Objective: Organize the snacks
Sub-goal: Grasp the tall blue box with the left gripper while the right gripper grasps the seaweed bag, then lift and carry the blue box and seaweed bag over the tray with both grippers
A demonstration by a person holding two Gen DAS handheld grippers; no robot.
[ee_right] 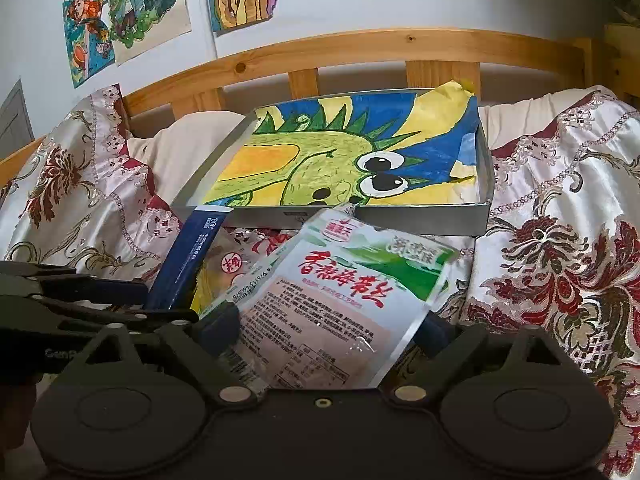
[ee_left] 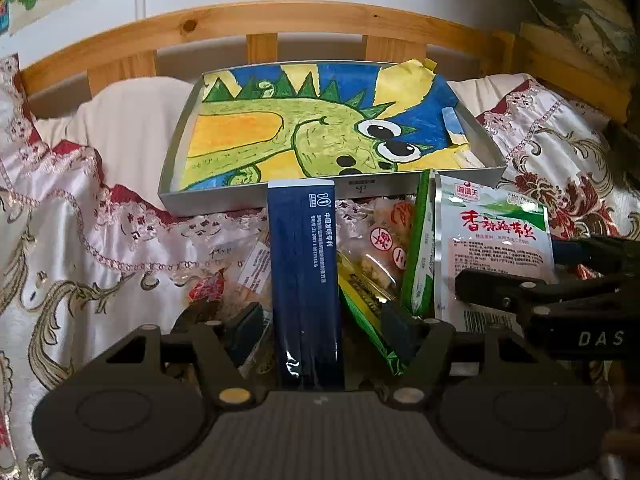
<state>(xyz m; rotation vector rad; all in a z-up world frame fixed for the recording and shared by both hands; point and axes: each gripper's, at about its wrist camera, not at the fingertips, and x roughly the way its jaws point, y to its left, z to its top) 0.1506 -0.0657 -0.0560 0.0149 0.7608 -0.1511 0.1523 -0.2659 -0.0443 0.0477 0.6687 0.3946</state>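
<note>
A grey tray (ee_left: 280, 196) lined with a dinosaur drawing lies on the bed, also in the right wrist view (ee_right: 400, 222). My left gripper (ee_left: 320, 324) has a tall dark blue box (ee_left: 306, 280) standing between its fingers, which sit apart from the box's sides. My right gripper (ee_right: 332, 324) has a white and green seaweed packet (ee_right: 340, 300) lying between its fingers; the packet also shows in the left wrist view (ee_left: 496, 240). A pile of other snack bags (ee_left: 372, 252) lies below the tray.
A patterned satin bedspread (ee_right: 560, 272) covers the bed on both sides. A wooden bed rail (ee_right: 360, 50) runs behind the tray, with drawings (ee_right: 128, 12) on the wall. The right gripper's body (ee_left: 560, 308) shows at the right of the left wrist view.
</note>
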